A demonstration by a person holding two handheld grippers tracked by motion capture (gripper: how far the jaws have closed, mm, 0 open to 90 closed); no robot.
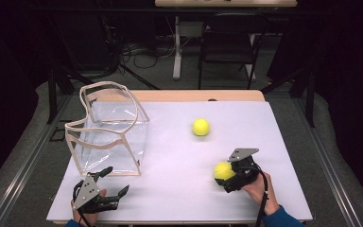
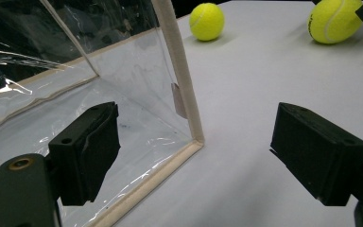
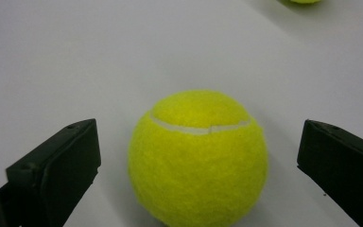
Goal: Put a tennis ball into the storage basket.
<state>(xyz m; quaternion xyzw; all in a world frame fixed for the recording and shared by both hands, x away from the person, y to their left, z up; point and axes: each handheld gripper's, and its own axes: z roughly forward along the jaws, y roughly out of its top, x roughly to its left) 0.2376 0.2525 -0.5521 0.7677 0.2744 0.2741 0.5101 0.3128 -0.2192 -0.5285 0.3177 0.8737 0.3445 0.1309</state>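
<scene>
The near tennis ball (image 3: 198, 158) lies on the white table surface (image 1: 179, 156) toward its front right, between the spread jaws of the right gripper (image 1: 228, 177); in the right gripper view a clear gap shows on either side of the ball, so the jaws stand released and neither pad touches it. The ball rests on the table, seam uppermost. A hand (image 1: 257, 189) in a blue sleeve holds this gripper from the front edge, cable trailing back over the wrist. A second tennis ball (image 1: 201, 126) sits farther back near the table's middle, well apart from the first. The left gripper (image 1: 115, 182) is at the front left corner, jaws wide apart and holding nothing, with the grey plate on top. Just beyond it stands a clear plastic bag (image 1: 111, 135) with cream trim, upright and open at the top; in the left gripper view one jaw sits before the bag's near wall and the other over bare table, the bag's corner edge (image 2: 179, 71) between them. Whether that jaw touches the bag cannot be told. Beyond the table are a dark chair (image 1: 229, 42) and cables on the floor.
</scene>
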